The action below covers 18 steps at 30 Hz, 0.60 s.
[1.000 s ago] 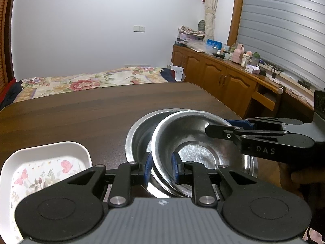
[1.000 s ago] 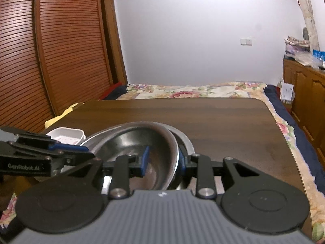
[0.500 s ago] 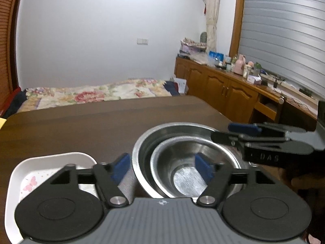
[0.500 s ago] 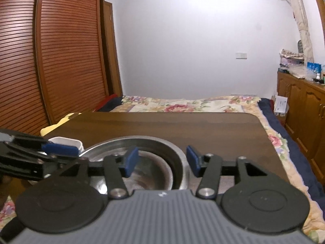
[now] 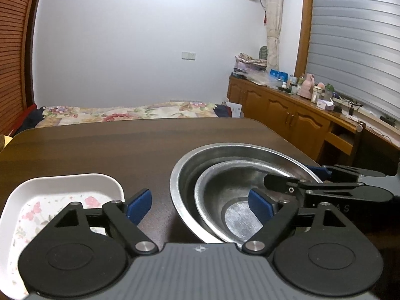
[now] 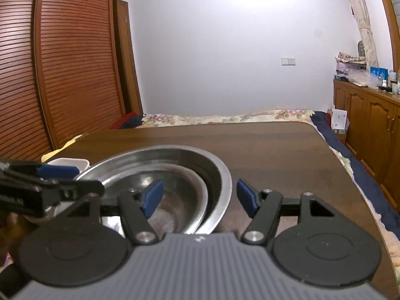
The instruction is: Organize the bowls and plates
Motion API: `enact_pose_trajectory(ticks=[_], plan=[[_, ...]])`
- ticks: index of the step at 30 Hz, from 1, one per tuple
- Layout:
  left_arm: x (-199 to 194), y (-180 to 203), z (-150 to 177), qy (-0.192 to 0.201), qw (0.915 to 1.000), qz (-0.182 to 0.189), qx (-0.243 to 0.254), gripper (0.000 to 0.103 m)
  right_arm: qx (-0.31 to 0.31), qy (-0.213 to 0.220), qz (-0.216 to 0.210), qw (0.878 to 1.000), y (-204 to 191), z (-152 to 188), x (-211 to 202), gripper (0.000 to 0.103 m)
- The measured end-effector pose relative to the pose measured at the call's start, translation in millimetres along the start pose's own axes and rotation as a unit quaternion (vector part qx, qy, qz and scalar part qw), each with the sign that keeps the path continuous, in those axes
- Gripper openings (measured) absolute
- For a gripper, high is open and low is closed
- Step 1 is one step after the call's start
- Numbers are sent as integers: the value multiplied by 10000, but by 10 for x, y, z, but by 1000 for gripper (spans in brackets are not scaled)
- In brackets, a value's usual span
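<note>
Left wrist: claw (image 5: 200, 205) opening, straddling bowl rim (image 5: 182, 200).

Hidden, cropped and blurred parts

The white floral tray (image 5: 67, 187) runs off the left wrist view's left edge, its near part behind the left gripper (image 5: 200, 205). The smaller steel bowl (image 5: 225, 197) loses its near rim behind both grippers (its right side too). Countertop clutter (image 5: 310, 90) is too small to identify.

Far half of table (image 5: 125, 145) bare, free passage for my tongs; near edge crowded: nested steel bowls (image 5: 225, 175) centre; white floral tray (image 5: 62, 190) just left; bed (image 5: 130, 110) beyond.
</note>
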<state>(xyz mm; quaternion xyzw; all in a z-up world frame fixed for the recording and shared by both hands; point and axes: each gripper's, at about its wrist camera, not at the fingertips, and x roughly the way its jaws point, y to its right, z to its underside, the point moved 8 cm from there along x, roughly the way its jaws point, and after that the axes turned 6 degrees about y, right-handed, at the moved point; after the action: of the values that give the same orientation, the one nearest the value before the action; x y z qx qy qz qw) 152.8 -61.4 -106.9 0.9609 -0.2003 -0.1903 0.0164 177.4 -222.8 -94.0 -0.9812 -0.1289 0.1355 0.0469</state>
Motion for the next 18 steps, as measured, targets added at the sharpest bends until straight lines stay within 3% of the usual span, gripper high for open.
enact_pose_trajectory(ticks=[4, 12, 18], plan=[[23, 13, 15, 15, 10000, -2, 65, 84, 92, -85, -40, 9999, 19, 19, 10, 68], [83, 8, 47, -149, 9999, 53, 2, 65, 157, -129, -109, 9997, 8, 34, 10, 68], [95, -5, 78, -184, 9998, 45, -33, 60, 126, -169, -133, 9997, 4, 37, 37, 67]])
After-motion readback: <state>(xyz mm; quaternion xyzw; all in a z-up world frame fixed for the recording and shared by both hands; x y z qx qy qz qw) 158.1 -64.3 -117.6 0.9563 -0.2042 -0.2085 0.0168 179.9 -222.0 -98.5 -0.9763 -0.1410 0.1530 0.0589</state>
